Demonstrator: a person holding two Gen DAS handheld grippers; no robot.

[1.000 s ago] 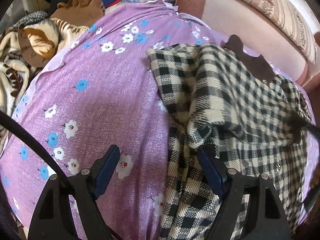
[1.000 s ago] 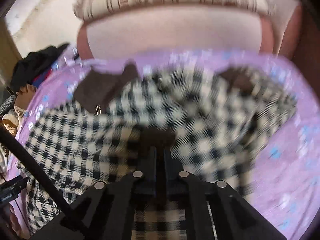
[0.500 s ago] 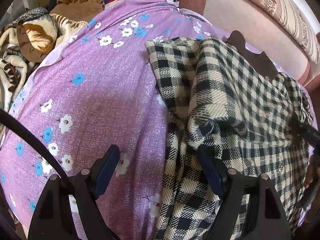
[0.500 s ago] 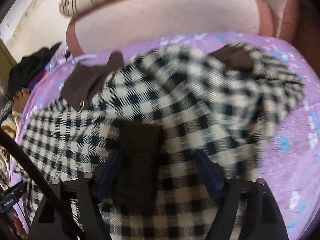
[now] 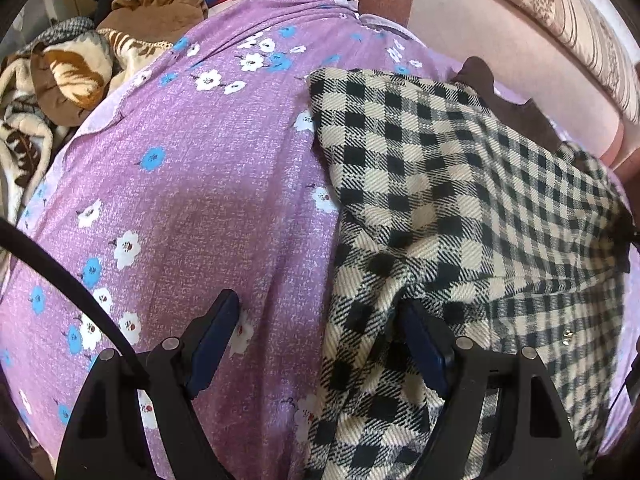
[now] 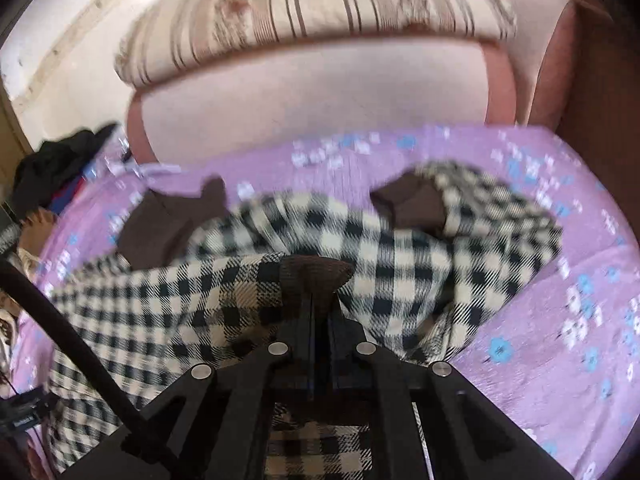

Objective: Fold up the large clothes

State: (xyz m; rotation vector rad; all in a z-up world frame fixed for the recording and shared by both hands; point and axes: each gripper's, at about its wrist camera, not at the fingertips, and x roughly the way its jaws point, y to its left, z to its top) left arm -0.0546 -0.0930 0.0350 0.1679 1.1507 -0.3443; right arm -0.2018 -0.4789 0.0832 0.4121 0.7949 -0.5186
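A black-and-cream checked coat (image 5: 448, 184) with brown trim lies rumpled on a purple flowered bedsheet (image 5: 192, 184). My left gripper (image 5: 324, 344) is open, low over the coat's left edge, one finger above the sheet and the other on the checked cloth. In the right wrist view the same checked coat (image 6: 400, 256) fills the middle, with its brown collar (image 6: 160, 224) at the left. My right gripper (image 6: 318, 288) is shut on a brown cuff (image 6: 316, 270) of the coat, and a sleeve drapes from it.
A pink sofa back (image 6: 312, 96) with a striped cushion (image 6: 312, 12) runs behind the sheet. A heap of brown, patterned and dark clothes (image 5: 76, 68) lies at the sheet's far left. A black cable (image 6: 72, 344) crosses the lower left of the right wrist view.
My right gripper opened over the brown cuff half a second ago and is shut on it again, lifting the sleeve. The left gripper barely moved and stays open.
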